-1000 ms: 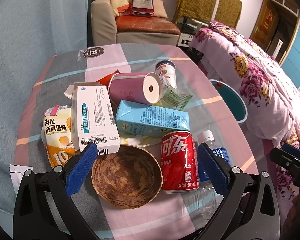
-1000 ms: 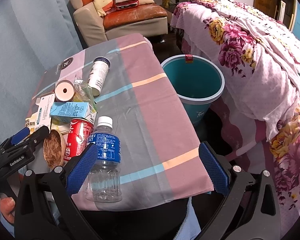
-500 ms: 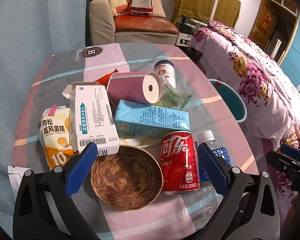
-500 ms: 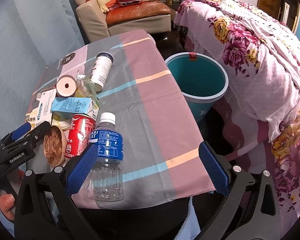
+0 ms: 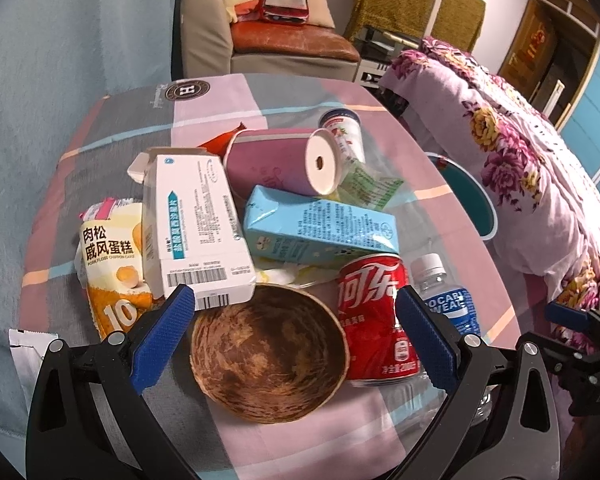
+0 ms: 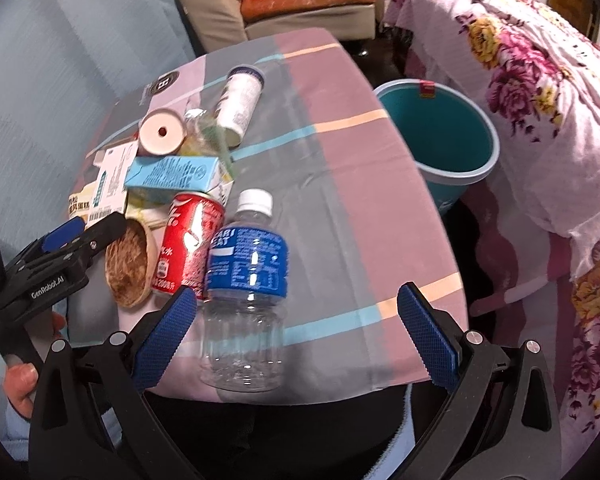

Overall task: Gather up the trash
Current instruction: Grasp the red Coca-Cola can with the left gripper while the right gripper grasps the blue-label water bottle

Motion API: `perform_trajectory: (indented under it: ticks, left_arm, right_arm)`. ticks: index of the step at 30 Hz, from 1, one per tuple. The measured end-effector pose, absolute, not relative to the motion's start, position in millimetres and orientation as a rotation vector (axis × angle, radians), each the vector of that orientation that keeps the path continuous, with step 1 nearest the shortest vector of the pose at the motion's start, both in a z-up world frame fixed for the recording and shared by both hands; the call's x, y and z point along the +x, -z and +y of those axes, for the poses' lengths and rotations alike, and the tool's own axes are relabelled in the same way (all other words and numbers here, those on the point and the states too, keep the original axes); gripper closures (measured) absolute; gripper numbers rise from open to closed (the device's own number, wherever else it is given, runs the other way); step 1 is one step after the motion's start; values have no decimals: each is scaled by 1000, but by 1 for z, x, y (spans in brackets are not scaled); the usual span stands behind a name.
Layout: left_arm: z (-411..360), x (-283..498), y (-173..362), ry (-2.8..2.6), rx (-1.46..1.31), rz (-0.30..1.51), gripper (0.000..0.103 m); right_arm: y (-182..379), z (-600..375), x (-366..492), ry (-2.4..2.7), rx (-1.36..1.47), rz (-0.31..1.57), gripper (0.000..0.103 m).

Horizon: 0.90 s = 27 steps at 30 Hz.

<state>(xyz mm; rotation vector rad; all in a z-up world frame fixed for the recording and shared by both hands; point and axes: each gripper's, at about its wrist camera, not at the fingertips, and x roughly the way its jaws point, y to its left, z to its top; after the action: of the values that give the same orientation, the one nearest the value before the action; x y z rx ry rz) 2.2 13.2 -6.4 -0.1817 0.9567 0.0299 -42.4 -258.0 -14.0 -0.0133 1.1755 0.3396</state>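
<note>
Each tool is a black plastic frame with triangular cut-outs and silver screws; the left tool (image 5: 294, 330) and right tool (image 6: 296, 330) carry blue textured pads (image 6: 426, 330); white "GenRobot.AI" lettering marks one; a light blue sleeve (image 6: 14, 422) shows.

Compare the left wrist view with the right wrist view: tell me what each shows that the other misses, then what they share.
Only the left wrist view shows the yellow cake packet face-on and the white wrapper at the table's near-left edge. Only the right wrist view shows the whole teal bucket, empty inside, and the full clear bottle lying down. Both show the red can, brown bowl, blue carton and white box; left gripper and right gripper are open, empty.
</note>
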Motion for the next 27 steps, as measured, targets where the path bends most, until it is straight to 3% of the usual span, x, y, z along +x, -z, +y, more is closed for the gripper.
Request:
perform_trajectory:
  ticks: [3, 7, 12, 15, 17, 19, 21, 27]
  left_arm:
    - [22, 2, 11, -26, -195, 961, 3]
    - [33, 1, 17, -17, -202, 971, 3]
    - [39, 0, 19, 6, -205, 982, 3]
    - [34, 1, 17, 36, -195, 978, 4]
    - [24, 2, 14, 82, -175, 980, 12]
    - [10, 5, 12, 131, -142, 992, 30]
    - [-8, 9, 12, 175, -97, 1011, 39]
    - [-46, 25, 30, 234, -22, 1092, 40]
  right_arm:
    - [22, -249, -42, -378, -11, 1211, 9]
    - [38, -237, -40, -413, -9, 1261, 28]
    - [61, -232, -36, -446, 37, 1326, 32]
    - [64, -237, -34, -453, 60, 1314, 41]
    - [59, -244, -33, -416, 27, 1269, 41]
    - [57, -257, -27, -390, 53, 1257, 41]
    - [57, -270, -22, -362, 76, 1251, 41]
    - [62, -293, -17, -348, 118, 1254, 41]
